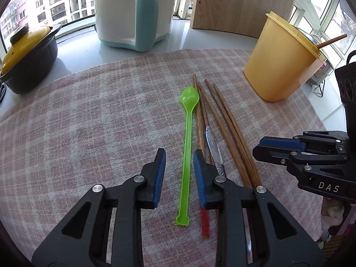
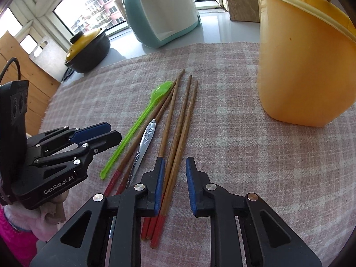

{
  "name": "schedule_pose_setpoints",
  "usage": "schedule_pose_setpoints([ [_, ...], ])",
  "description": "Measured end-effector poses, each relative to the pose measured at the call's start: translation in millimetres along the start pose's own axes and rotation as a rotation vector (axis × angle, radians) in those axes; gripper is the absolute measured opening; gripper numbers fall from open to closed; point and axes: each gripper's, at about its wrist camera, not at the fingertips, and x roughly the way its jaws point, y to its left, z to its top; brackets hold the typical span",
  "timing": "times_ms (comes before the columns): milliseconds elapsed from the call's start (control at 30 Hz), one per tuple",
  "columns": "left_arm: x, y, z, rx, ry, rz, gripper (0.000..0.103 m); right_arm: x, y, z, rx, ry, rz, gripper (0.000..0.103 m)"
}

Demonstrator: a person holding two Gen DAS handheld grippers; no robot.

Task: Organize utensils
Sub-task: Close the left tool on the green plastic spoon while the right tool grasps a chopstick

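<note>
Left gripper [image 1: 179, 155] jaws spread, straddling green plastic spoon [image 1: 187, 138] on checked cloth [image 1: 89, 111]. Right gripper [image 2: 175, 166] jaws spread over wooden chopsticks [image 2: 178, 120]. Metal utensil handle [image 2: 143, 142] between them. Yellow container [image 2: 300, 66] nearby.

Grey glossy desk [image 1: 200, 33], mostly covered by pink checked cloth [image 1: 100, 122]. Directly on desk: teal-white cooker [image 1: 133, 13], black pot with yellow lid [image 1: 29, 60], wooden board [image 1: 242, 4]. Yellow tub [image 1: 280, 66] stands on the cloth's far corner.

5 chopsticks [image 2: 175, 120], 1 green spoon [image 1: 186, 146], 1 metal utensil [image 2: 143, 142], 1 yellow tub [image 1: 282, 60]
</note>
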Motion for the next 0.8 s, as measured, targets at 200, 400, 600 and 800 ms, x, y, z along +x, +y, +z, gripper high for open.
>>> schedule_pose_setpoints([
  [200,8.3,-4.4,3.3,0.036,0.011,0.012,0.025,8.1,-0.4,7.2,0.007,0.002,-0.028,0.013],
  [400,19.0,-10.5,6.2,0.068,0.026,0.027,0.024,17.4,-2.8,11.5,0.007,0.018,-0.056,0.011],
  [600,24.5,-11.7,11.6,0.079,0.019,0.045,0.018,20.2,-4.0,14.6,0.009,0.019,-0.063,0.011],
  [800,27.7,-11.6,13.5,0.086,0.015,0.059,0.011,24.4,1.5,19.5,-0.019,0.023,-0.074,0.011],
])
